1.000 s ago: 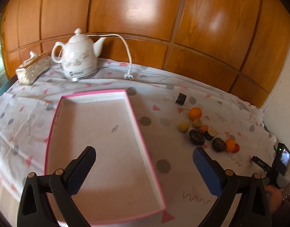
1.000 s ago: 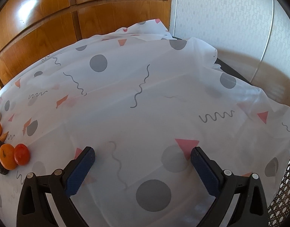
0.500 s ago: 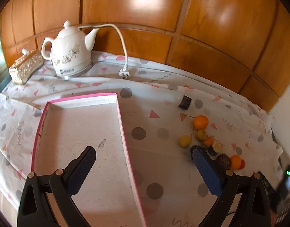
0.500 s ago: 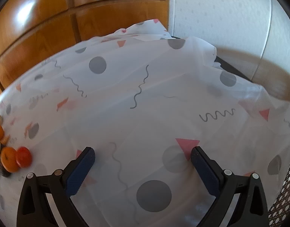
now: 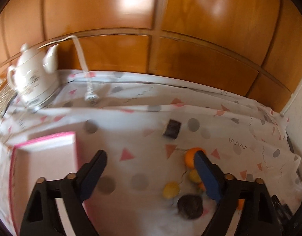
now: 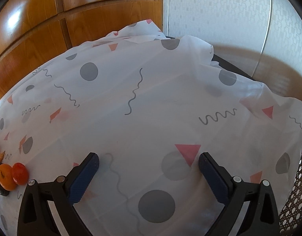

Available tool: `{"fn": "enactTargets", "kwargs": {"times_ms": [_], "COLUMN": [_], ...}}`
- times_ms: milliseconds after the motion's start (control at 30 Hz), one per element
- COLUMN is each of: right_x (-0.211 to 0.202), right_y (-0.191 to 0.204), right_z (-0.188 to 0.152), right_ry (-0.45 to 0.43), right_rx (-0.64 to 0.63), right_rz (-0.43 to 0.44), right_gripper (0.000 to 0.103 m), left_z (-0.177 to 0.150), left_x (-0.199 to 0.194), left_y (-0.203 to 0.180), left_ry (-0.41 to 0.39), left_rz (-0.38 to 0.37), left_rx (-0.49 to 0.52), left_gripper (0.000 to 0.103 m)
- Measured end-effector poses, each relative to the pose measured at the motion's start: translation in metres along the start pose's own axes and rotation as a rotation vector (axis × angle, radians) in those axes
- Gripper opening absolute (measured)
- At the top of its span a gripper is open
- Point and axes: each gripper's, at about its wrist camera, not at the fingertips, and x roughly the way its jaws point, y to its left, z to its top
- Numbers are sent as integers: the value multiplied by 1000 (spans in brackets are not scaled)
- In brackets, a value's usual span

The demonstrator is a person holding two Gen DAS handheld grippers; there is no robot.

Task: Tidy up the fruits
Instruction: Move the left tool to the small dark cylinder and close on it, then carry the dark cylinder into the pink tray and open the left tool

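In the blurred left wrist view, a cluster of small fruits lies on the patterned cloth: an orange (image 5: 190, 157), a yellow fruit (image 5: 171, 190) and a dark round fruit (image 5: 190, 206). My left gripper (image 5: 151, 160) is open and empty above the cloth, its right finger over the fruits. The pink-rimmed white tray (image 5: 42, 157) sits at the left. My right gripper (image 6: 149, 162) is open and empty over bare cloth. An orange (image 6: 5, 177) and a red fruit (image 6: 20, 173) lie at that view's left edge.
A white kettle (image 5: 32, 74) with its cord and plug (image 5: 91, 97) stands at the back left. A small dark block (image 5: 172, 128) lies behind the fruits. Wooden panels back the table. The cloth's edge drops off at the right (image 6: 279, 98).
My left gripper has swung right, from over the tray toward the fruit cluster, which now sits under its right finger. The right gripper has barely moved.
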Motion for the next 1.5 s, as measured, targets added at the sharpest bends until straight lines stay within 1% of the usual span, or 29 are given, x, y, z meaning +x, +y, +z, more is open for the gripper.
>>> {"fn": "enactTargets", "kwargs": {"times_ms": [33, 133, 200, 333, 400, 467, 533, 600, 700, 867, 967, 1033, 1167, 1300, 1400, 1500], "right_x": [0, 0, -2, -2, -2, -2, -2, -2, -2, -1, -1, -1, -2, -2, -2, -2], "right_y": [1, 0, -3, -3, -3, -3, -3, -3, -4, -2, -2, -2, -1, -1, -1, -1], "right_z": [0, -2, -4, -4, -4, -4, -4, -4, -4, -4, -4, -4, -4, -4, -4, -4], "right_ry": [-2, -4, -6, -6, -6, -6, -6, -6, -6, -6, -6, -7, -7, -8, -8, -8], "right_rx": [0, 1, 1, 0, 0, 0, 0, -1, -1, -3, -2, -2, -2, -2, -3, -3], "right_rz": [0, 1, 2, 3, 2, 3, 3, 2, 2, 1, 2, 2, 4, 4, 3, 4], "right_gripper": [103, 103, 103, 103, 103, 103, 103, 103, 103, 103, 103, 103, 103, 103, 103, 103], "left_z": [5, 16, 23, 30, 32, 34, 34, 32, 28, 16, 9, 6, -3, -28, -54, -83], "left_x": [8, 29, 44, 72, 87, 104, 114, 114, 100, 59, 28, 9, -34, -72, -80, -75], "left_y": [-5, -16, -22, -32, -35, -33, -31, -30, -27, -17, 3, 17, 53, 100, 134, 161], "left_ry": [7, 26, 45, 87, 104, 148, 186, 187, 175, 147, 148, 133, 105, 90, 111, 153], "left_rz": [-4, -24, -27, -23, -3, -3, -34, -60, -88, -98, -105, -100, -70, 5, 67, 123], "left_rx": [9, 31, 47, 72, 83, 69, 45, 33, 18, -9, -75, -102, -156, -217, -267, -299], "left_gripper": [80, 71, 68, 67, 65, 55, 29, 29, 29, 29, 29, 29, 29, 29, 29, 29]}}
